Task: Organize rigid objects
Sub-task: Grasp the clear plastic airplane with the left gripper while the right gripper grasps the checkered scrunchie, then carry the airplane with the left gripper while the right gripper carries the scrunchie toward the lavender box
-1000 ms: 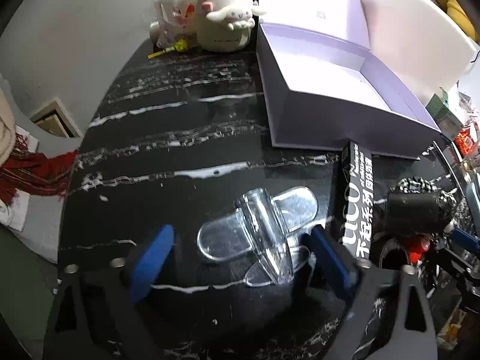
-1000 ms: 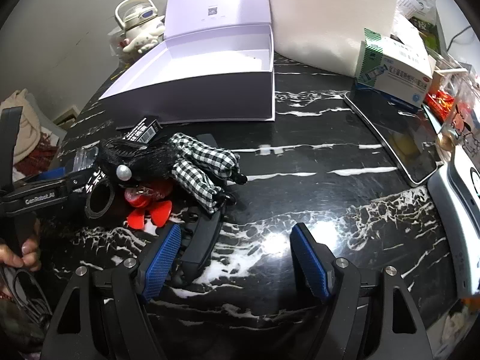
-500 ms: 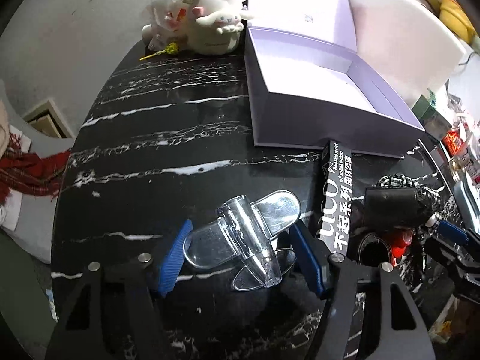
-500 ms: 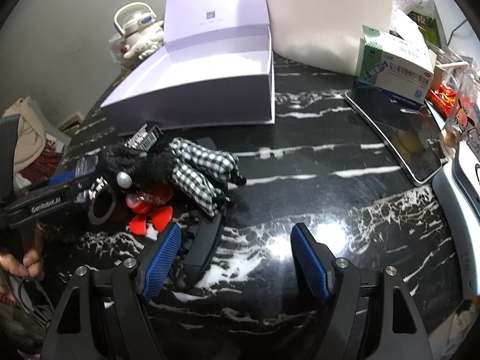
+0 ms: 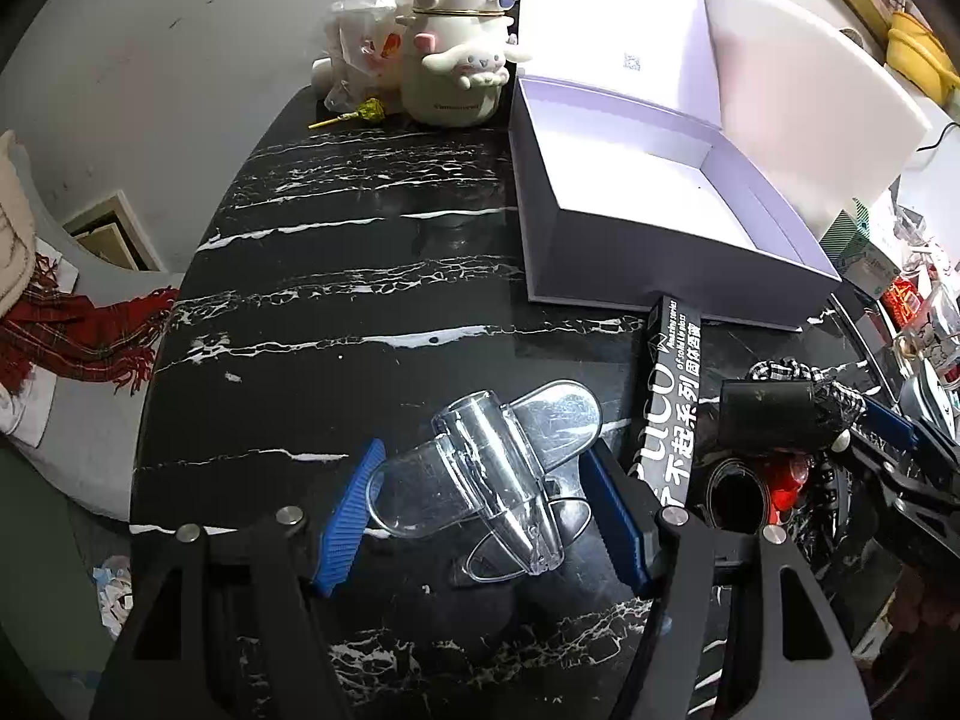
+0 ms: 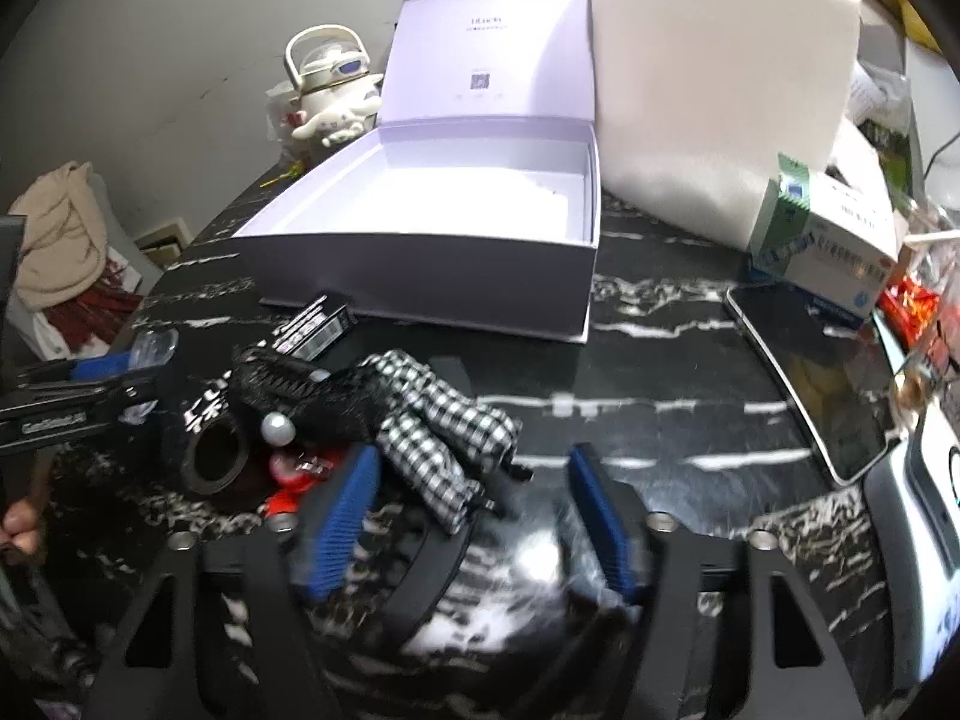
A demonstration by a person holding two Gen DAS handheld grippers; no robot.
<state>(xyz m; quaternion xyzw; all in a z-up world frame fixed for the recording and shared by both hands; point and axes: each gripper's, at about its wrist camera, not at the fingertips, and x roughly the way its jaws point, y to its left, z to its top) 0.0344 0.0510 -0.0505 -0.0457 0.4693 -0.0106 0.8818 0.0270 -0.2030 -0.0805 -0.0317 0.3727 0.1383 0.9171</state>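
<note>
Between left tongs (image 5: pixel 480 516), clear plastic plane (image 5: pixel 498 480); tablet (image 6: pixel 822 378) rightward only

I see glossy black marble table (image 5: pixel 360 276), clear smooth plastic plane (image 5: pixel 498 480) on it, matt lilac cardboard box (image 5: pixel 630 252) behind.

Motion blur smears the right tool (image 6: pixel 474 510) and the black clip (image 6: pixel 429 576) beneath it.
</note>
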